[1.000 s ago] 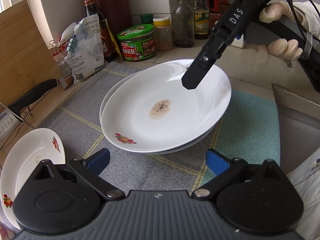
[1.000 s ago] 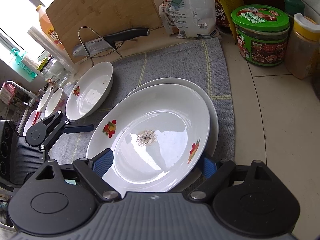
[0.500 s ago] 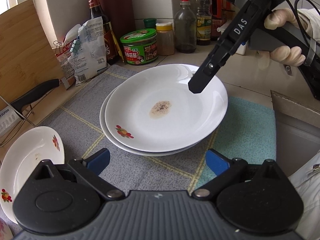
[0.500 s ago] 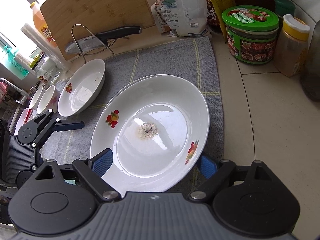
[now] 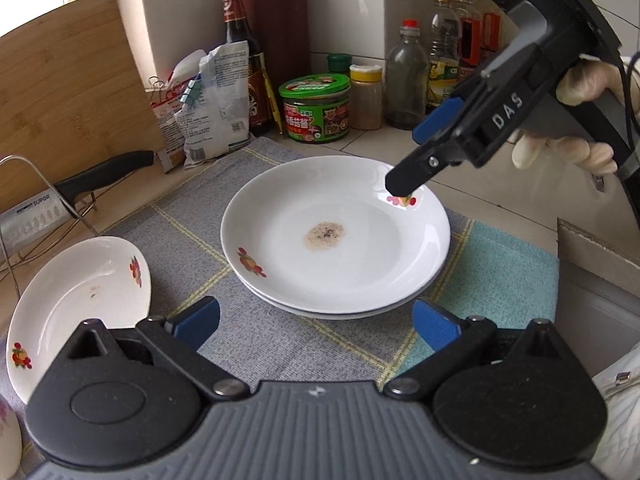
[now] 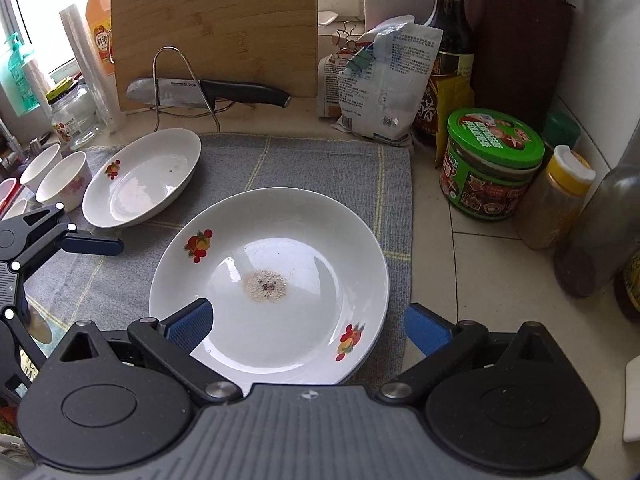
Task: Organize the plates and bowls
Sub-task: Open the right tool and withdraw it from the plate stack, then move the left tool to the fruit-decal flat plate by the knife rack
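Two white flower-print plates sit stacked on the grey cloth (image 5: pixel 256 336); the top plate (image 5: pixel 336 236) (image 6: pixel 272 280) has a brown stain in its middle and only the rim of the lower plate (image 5: pixel 340 315) shows. My right gripper (image 5: pixel 420 156) (image 6: pixel 310 328) hovers over the stack's far right rim; its jaws are opening with the top plate's edge below them, untouched. My left gripper (image 5: pixel 316 326) faces the stack's near side, jaws opening with nothing between them. One of its fingers (image 6: pixel 92 246) shows at the left. A third plate (image 5: pixel 80 300) (image 6: pixel 140 180) lies apart on the left.
Small bowls (image 6: pixel 64 180) stand beyond the third plate. A knife (image 6: pixel 208 92) on a wire rack and a chopping board (image 6: pixel 216 28) line the back, with a bag (image 6: pixel 380 80), a green-lidded jar (image 6: pixel 488 164) and bottles (image 5: pixel 404 76). The sink edge (image 5: pixel 592 248) is on the right.
The top plate, tilted and off-centre a second ago, now lies level and squarely on the lower plate. My right gripper has opened wide and lifted off its rim.
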Demonstrator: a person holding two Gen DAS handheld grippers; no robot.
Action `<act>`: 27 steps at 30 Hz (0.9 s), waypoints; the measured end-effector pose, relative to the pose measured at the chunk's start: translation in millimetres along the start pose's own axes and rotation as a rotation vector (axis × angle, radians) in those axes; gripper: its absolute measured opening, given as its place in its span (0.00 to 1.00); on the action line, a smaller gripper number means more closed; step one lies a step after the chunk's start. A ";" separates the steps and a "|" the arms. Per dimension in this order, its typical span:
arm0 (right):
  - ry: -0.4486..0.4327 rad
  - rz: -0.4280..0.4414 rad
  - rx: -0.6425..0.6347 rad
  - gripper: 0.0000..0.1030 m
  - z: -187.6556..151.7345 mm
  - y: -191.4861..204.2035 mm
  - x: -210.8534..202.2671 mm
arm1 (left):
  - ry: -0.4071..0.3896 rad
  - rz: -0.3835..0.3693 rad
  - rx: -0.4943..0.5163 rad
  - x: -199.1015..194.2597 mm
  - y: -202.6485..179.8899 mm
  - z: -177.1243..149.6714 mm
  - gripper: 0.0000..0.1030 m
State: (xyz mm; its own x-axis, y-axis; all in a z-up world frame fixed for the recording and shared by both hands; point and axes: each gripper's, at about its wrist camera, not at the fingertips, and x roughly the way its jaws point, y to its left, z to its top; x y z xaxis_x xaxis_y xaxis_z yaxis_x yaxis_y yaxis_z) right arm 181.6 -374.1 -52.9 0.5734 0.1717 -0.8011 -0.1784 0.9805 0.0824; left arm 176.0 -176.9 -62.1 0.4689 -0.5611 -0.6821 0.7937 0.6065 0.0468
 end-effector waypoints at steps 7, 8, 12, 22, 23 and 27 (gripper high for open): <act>-0.069 -0.045 -0.088 1.00 -1.6 27.7 1.4 | 0.000 0.138 -0.184 -16.6 13.9 -4.7 0.99; -0.082 -0.047 -0.096 1.00 -0.9 32.8 1.5 | 0.002 0.152 -0.205 -18.8 16.4 -6.5 0.99; -0.109 -0.041 -0.087 1.00 2.0 49.4 3.5 | 0.013 0.212 -0.294 -29.7 27.9 -17.5 0.99; -0.150 -0.110 -0.060 1.00 6.0 113.7 10.1 | 0.010 0.262 -0.234 -64.2 62.5 -49.8 0.99; -0.146 -0.128 -0.069 1.00 7.2 123.7 11.4 | 0.006 0.252 -0.227 -69.0 68.0 -53.9 0.99; -0.146 -0.164 -0.093 1.00 10.9 161.7 16.2 | -0.007 0.202 -0.210 -85.9 90.7 -67.3 0.99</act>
State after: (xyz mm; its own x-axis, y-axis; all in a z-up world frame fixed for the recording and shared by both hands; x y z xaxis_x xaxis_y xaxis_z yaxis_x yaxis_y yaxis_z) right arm 170.7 -211.7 -46.2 0.7091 0.0295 -0.7045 -0.1426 0.9845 -0.1024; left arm 181.7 -35.8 -48.3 0.6127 -0.4205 -0.6691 0.5869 0.8091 0.0290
